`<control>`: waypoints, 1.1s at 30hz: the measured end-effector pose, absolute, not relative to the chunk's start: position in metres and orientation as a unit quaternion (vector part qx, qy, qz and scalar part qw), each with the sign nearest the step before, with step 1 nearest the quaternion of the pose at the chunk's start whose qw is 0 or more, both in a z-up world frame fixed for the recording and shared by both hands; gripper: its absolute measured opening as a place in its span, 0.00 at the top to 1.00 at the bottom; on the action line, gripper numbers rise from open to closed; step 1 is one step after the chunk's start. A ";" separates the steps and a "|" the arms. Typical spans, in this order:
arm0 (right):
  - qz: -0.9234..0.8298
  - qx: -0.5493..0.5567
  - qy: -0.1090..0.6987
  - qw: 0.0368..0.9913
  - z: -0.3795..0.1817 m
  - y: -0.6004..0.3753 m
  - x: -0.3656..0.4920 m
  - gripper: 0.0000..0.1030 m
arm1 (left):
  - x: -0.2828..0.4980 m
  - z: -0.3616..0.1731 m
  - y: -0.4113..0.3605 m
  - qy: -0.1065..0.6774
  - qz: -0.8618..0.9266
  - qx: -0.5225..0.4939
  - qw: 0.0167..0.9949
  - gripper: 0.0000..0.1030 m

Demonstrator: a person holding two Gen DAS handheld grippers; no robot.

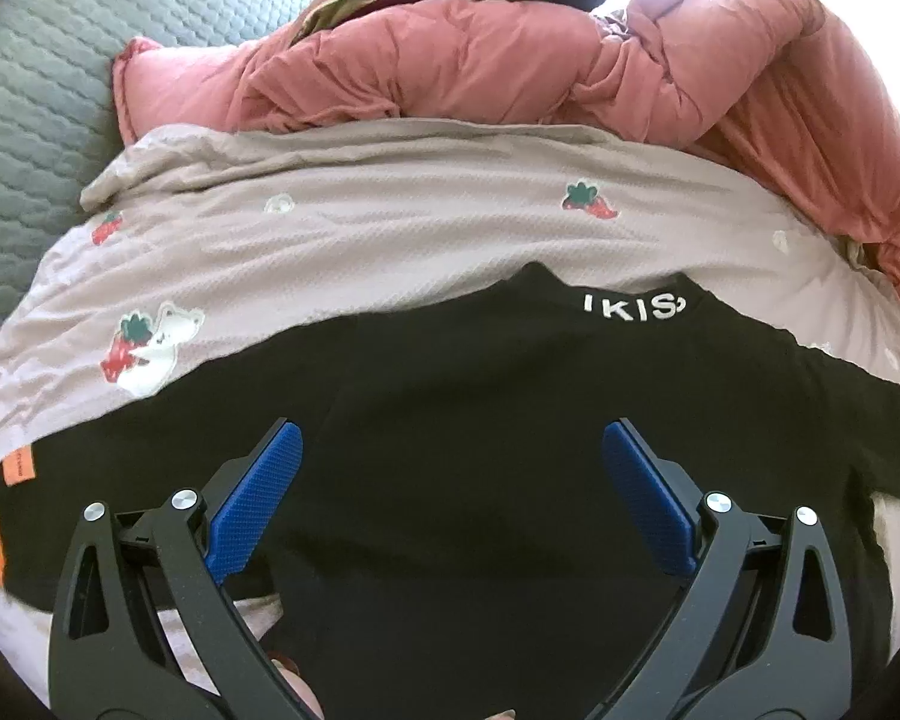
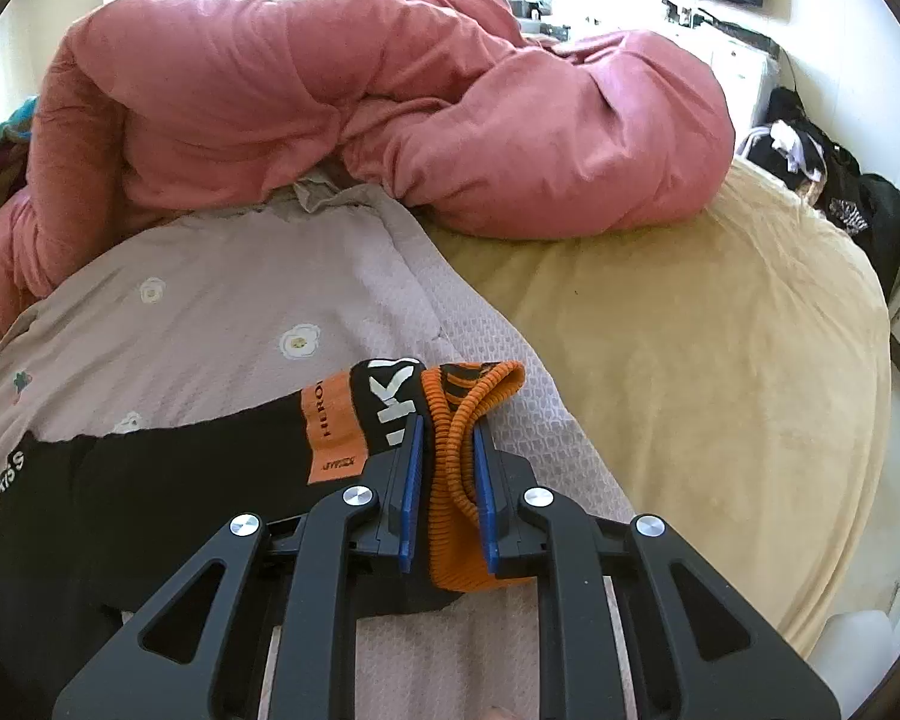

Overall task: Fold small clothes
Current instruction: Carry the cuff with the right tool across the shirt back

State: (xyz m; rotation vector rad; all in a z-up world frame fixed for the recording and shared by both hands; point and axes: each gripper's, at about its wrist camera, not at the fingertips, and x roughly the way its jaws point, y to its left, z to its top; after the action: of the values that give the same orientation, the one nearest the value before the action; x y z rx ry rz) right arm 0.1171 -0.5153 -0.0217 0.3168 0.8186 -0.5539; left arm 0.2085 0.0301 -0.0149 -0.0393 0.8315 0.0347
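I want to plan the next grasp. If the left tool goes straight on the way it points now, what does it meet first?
Most likely the black shirt: it fills the space between and ahead of the open left tool. How far below it lies is unclear.

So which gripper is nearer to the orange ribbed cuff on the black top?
Right. The right gripper has its fingers shut on the orange cuff. The left gripper hangs open above the middle of the black top, away from that cuff.
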 end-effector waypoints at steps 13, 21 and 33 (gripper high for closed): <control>-0.206 0.133 0.376 0.893 0.008 -0.500 0.135 0.96 | 0.199 -0.008 0.029 0.403 -0.012 -0.031 0.915 0.09; -0.099 0.107 0.350 0.925 0.046 -0.420 0.141 0.96 | 0.196 -0.004 0.037 0.409 -0.018 -0.048 0.911 0.09; 0.057 0.083 0.341 0.935 0.071 -0.292 0.169 0.96 | 0.197 -0.012 0.048 0.428 -0.038 -0.080 0.900 0.09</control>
State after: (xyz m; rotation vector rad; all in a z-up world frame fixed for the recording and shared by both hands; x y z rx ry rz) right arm 0.1685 -0.2918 0.0709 0.1697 0.6965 0.1169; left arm 0.1968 0.0485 -0.0119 -0.1659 0.8849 -0.0781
